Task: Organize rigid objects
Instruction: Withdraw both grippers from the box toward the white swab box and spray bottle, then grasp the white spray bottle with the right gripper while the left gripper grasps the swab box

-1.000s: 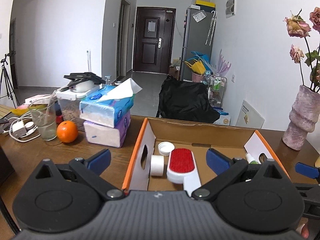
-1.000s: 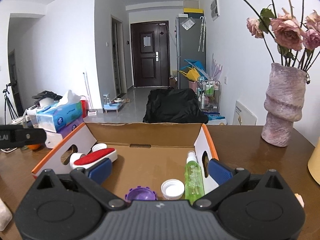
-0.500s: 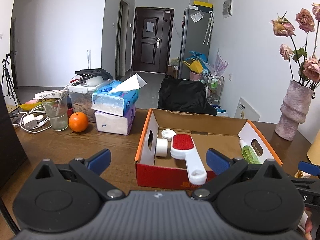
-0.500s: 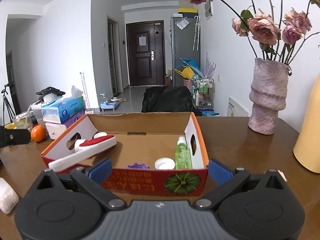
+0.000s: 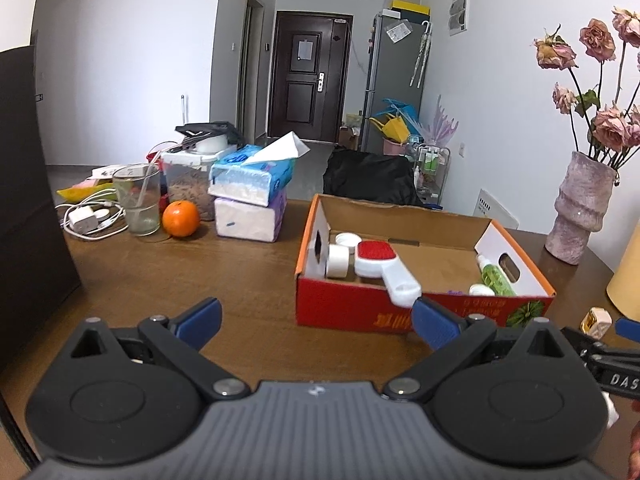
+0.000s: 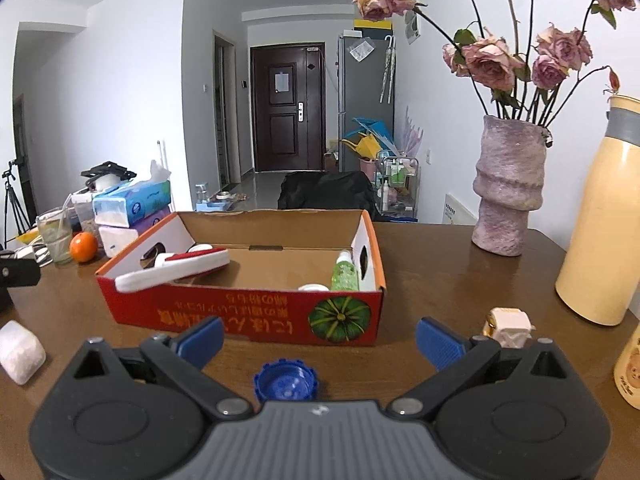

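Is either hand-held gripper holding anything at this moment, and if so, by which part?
Nothing is held. The left hand-held gripper and right hand-held gripper are both open and empty; the blue cap lies on the table between the right one's fingers, ungripped.

Lived-in home, apartment living area. Wooden table (image 5: 248,280) carries tissue packs (image 5: 250,196), orange (image 5: 181,219), glass (image 5: 137,200), vase (image 6: 507,186) of dried roses, thermos (image 6: 604,220). Beyond it: dark entry door (image 6: 287,108), fridge (image 5: 396,84), tripod (image 6: 14,196) by left wall.
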`<state>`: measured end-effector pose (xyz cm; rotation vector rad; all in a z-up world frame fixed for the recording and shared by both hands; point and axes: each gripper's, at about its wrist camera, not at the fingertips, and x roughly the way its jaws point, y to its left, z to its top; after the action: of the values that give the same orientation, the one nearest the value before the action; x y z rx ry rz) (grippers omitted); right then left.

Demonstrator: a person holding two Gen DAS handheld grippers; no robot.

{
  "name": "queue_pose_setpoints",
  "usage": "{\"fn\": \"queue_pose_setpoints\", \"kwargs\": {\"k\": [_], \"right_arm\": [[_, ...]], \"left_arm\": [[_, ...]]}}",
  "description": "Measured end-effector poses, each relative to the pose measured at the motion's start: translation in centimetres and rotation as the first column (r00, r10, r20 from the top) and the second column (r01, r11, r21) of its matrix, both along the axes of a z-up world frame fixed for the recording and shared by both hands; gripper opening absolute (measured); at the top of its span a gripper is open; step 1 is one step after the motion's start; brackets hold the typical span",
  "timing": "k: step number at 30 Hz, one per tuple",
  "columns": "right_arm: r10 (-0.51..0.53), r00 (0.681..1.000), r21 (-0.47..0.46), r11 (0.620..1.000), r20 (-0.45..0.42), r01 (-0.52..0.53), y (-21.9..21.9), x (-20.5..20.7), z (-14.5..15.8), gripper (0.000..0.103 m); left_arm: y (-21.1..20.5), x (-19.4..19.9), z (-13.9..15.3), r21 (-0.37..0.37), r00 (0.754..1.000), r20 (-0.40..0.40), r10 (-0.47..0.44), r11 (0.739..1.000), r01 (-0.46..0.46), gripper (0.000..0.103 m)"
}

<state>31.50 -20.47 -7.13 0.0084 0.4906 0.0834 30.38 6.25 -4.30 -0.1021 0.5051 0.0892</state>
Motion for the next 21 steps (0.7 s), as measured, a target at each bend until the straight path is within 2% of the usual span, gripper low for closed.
{"fn": "queue_pose_setpoints", "kwargs": {"k": [21], "right_arm": [[-0.075,0.997,-0.011,0.997,-0.018,0.074,-5.1,-7.0,-2.0,0.103]], "left_arm": [[4.6,-7.2,-4.4,-0.012,0.991,-0.074,0.108,0.994,-0.109,0.103]]}}
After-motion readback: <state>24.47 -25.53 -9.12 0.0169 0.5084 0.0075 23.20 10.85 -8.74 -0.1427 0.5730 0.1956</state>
